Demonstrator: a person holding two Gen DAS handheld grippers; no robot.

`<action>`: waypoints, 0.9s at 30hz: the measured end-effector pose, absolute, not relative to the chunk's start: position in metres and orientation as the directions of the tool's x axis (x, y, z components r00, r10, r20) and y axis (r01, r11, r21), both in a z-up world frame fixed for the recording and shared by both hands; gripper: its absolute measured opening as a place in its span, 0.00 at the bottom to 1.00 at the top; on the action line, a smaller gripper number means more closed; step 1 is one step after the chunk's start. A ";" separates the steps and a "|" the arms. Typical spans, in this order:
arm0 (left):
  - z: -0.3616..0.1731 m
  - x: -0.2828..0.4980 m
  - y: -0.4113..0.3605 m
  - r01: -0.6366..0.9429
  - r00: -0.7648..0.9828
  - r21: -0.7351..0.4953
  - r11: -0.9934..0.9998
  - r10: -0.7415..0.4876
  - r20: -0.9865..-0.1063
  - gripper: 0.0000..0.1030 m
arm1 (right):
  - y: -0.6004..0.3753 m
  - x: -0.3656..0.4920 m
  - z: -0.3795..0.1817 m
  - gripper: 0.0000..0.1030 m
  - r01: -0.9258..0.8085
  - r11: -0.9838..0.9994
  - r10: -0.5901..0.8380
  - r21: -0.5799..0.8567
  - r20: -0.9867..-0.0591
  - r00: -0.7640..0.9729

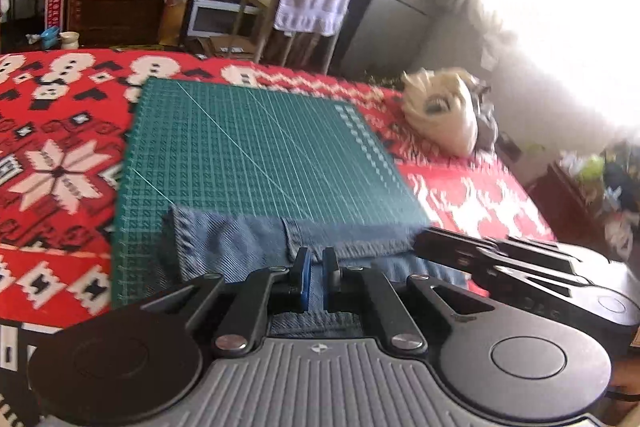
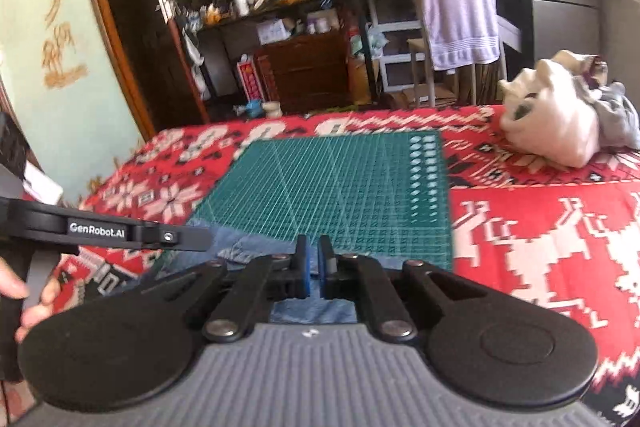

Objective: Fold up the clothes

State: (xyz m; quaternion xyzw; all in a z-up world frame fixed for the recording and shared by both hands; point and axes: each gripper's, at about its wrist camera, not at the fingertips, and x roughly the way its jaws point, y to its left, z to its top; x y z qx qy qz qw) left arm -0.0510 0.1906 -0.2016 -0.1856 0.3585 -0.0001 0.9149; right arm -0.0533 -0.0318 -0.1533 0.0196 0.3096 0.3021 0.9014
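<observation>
Folded blue jeans (image 1: 240, 239) lie on the near edge of a green cutting mat (image 1: 260, 147), their far hem running straight across it. My left gripper (image 1: 316, 255) hovers over the jeans, shut, with no cloth visibly pinched between its blue pads. In the left wrist view my right gripper (image 1: 424, 243) reaches in from the right, its tip at the denim's right edge. In its own view the right gripper (image 2: 314, 245) shows a narrow slit between the pads and holds nothing, with the jeans (image 2: 240, 247) below it. My left gripper (image 2: 208, 239) comes in from the left over the denim.
A red patterned blanket (image 1: 60, 147) covers the bed under the mat (image 2: 340, 179). A pile of white and grey clothes (image 2: 556, 119) sits at the far right corner. A hand (image 2: 24, 291) holds the left tool. Beyond the bed stand a towel-draped chair (image 2: 460, 15) and cluttered shelves.
</observation>
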 end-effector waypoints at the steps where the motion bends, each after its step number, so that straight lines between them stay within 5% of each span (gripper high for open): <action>1: -0.205 -0.050 0.188 -0.130 0.739 -0.333 0.934 -0.132 -0.660 0.04 | -0.027 -0.054 -0.157 0.06 -0.534 0.815 0.559 0.226 -0.551 0.620; 6: -0.217 -0.052 0.187 -0.145 0.731 -0.335 0.931 -0.127 -0.671 0.05 | -0.008 -0.050 -0.184 0.06 -0.530 0.825 0.527 0.199 -0.609 0.593; 15: -0.222 -0.060 0.167 -0.130 0.759 -0.208 0.969 -0.038 -0.650 0.07 | -0.002 -0.065 -0.202 0.04 -0.576 0.813 0.510 0.086 -0.582 0.633; 27: -0.225 -0.061 0.174 -0.139 0.770 -0.272 0.952 -0.068 -0.634 0.06 | -0.020 -0.073 -0.203 0.03 -0.566 0.824 0.474 0.023 -0.577 0.665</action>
